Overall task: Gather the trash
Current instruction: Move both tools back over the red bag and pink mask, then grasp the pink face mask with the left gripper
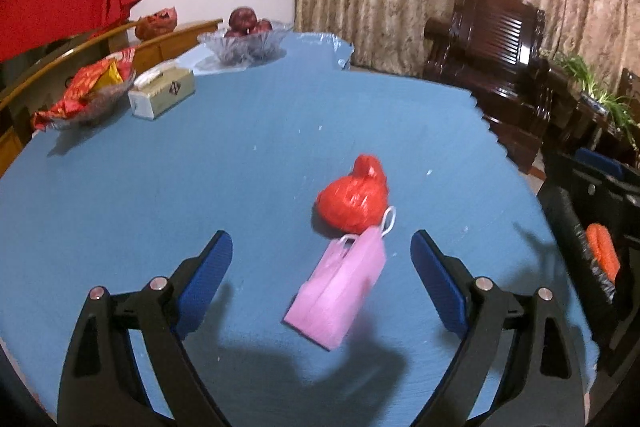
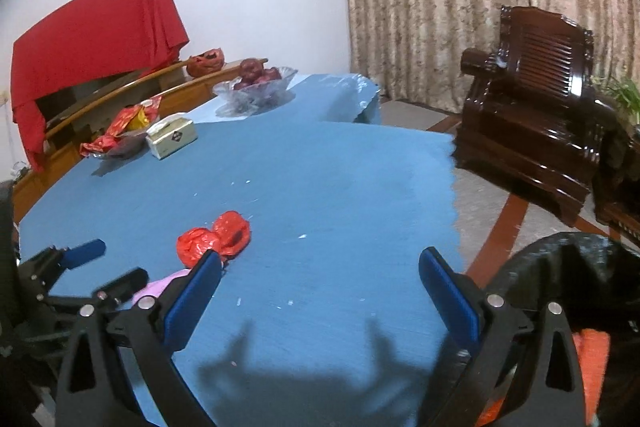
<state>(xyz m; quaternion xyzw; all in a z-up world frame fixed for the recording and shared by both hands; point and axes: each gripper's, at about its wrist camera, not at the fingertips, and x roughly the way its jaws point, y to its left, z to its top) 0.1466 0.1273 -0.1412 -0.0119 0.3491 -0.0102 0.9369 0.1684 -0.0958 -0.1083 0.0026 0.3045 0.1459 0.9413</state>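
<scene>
So the trash here was a pink mask (image 1: 338, 291) and a knotted red bag (image 1: 354, 197), both lying on the blue counter (image 1: 200, 167), the mask just in front of the bag and, as far as the blur let me tell, touching or nearly touching it. The left tongs (image 1: 322, 267) stood wide apart with nothing gripped, the mask lying between them but not pinched. The right tongs (image 2: 320, 287) were also spread and empty, over bare counter, with a black bin bag (image 2: 560, 267) at the right edge. The mask looked light, thin and floppy, so I'd guess it would fold and sag once lifted; pinching across the pleated middle seemed safer than chasing an ear loop (image 1: 389, 217). Its long axis ran diagonally, from near-left to far-right, far end pointing at the bag. The bag looked soft, crinkly and a bit slick; the knotted top (image 1: 366, 163), pointing away from the camera, seemed the obvious handle.
</scene>
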